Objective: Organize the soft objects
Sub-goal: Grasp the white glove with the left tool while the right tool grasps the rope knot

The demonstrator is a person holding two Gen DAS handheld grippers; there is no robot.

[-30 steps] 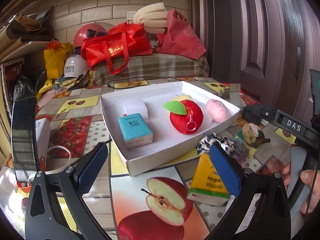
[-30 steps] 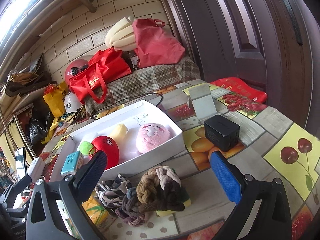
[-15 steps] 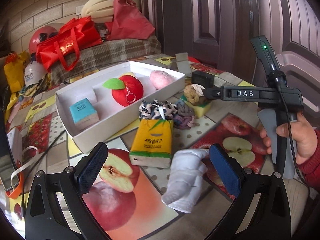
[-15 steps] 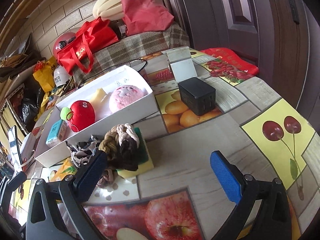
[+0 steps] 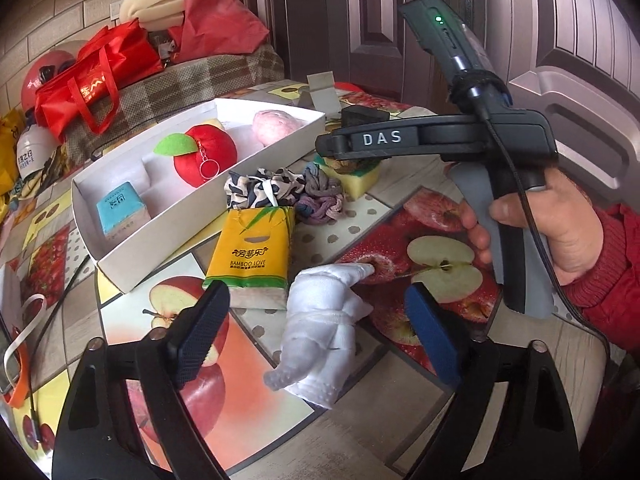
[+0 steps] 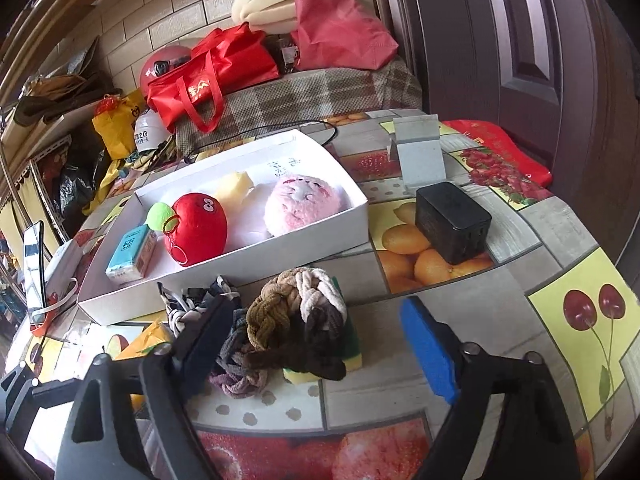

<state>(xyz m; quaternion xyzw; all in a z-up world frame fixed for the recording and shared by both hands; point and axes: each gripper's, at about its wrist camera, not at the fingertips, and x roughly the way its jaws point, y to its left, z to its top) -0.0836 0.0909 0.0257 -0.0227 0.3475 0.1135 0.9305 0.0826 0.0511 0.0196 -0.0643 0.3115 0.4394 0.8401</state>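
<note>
While both tools have just been closing, neither pinches anything | left tool: spread around white glove on counter, seen only here | right tool: spread around braided hair ties on sponge, beside white box of plush toys

- A lived-in home, likely a cluttered entry or storage corner
- Fruit-print oilcloth table against a panelled dark door
- Tiled wall behind a plaid-covered bench piled with red shopping bags, helmets and foam pads
- Shelves stuffed with household bags
</note>
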